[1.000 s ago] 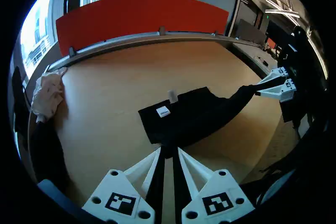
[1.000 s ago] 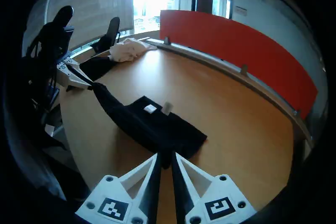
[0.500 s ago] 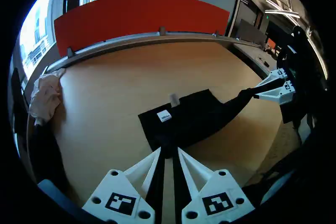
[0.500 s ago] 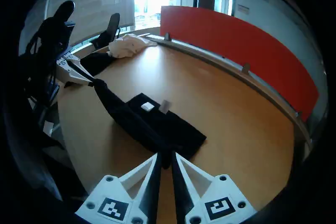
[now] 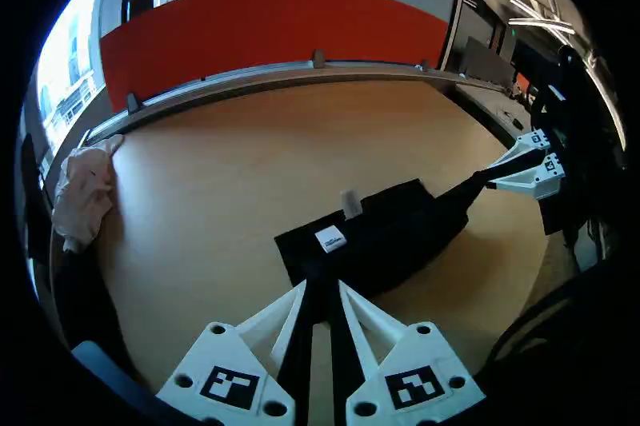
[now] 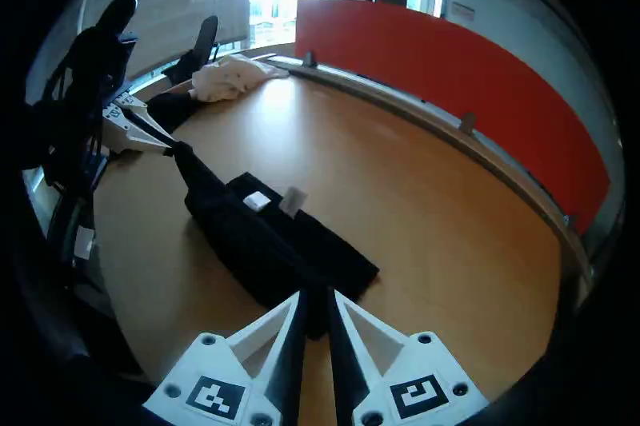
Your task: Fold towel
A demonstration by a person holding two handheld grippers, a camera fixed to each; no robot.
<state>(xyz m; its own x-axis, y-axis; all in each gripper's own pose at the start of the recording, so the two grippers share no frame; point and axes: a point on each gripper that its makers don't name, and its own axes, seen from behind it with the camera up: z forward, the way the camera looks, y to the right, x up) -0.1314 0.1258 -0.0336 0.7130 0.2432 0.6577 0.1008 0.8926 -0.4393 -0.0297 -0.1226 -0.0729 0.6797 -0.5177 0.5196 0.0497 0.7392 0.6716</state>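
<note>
Where the towel lay: a black towel rested on the wooden table, gathered into a long dark band with each end lifted a little off the surface.
Left gripper: its fingers were drawn close together and clamped on the near end of the towel, with black cloth filling the narrow slot between them.
Right gripper: its fingers were likewise pressed nearly together on the opposite end of the towel; in the left gripper view it sat at the far end of the band, near the table's edge, with the cloth pulled taut toward it.
White tags: two small pale tags showed on top of the towel, one flat and one standing up just beyond it.
Pale cloth: it lay crumpled at the table's far left edge, well apart from the towel.
Red divider: it stood along the far side of the table.
</note>
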